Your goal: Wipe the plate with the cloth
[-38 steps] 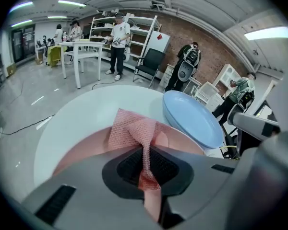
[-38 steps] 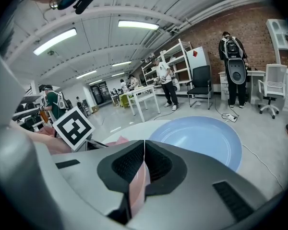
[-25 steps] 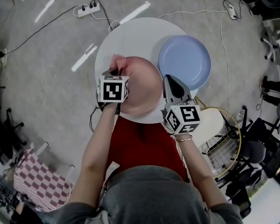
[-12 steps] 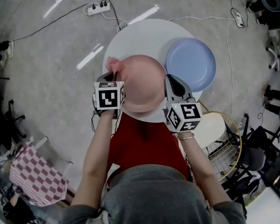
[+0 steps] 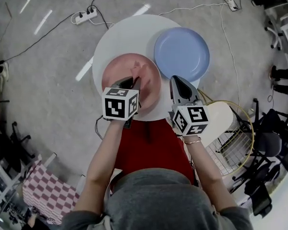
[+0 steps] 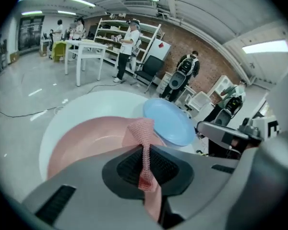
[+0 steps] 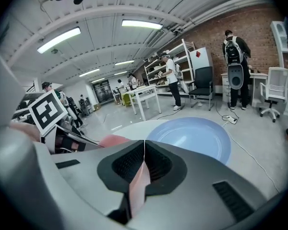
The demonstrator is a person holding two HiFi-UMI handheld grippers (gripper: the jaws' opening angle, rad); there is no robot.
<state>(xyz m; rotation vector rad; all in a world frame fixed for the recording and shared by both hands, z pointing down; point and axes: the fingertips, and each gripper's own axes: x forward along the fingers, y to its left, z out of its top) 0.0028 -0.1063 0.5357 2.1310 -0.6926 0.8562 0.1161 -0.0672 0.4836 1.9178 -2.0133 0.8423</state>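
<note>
A pink plate [image 5: 120,75] sits on the near side of the round white table [image 5: 120,37]. My left gripper [image 5: 133,82] hangs over the plate's middle, shut on a pink mesh cloth [image 5: 138,70] whose free end rests on the plate. In the left gripper view the cloth [image 6: 141,133] runs up between the closed jaws above the pink plate [image 6: 81,143]. My right gripper [image 5: 175,80] is at the plate's right rim, and in the right gripper view its jaws are shut on the pink plate's edge [image 7: 139,181].
A blue plate [image 5: 181,53] lies on the table's far right, beside the pink one. A round wire basket [image 5: 230,143] stands by my right arm. A power strip [image 5: 81,17] and cables lie on the floor beyond the table. Office chairs crowd the right.
My left gripper has carried the cloth from the plate's far left rim rightward to its middle. The right gripper has stayed at the plate's right rim.
</note>
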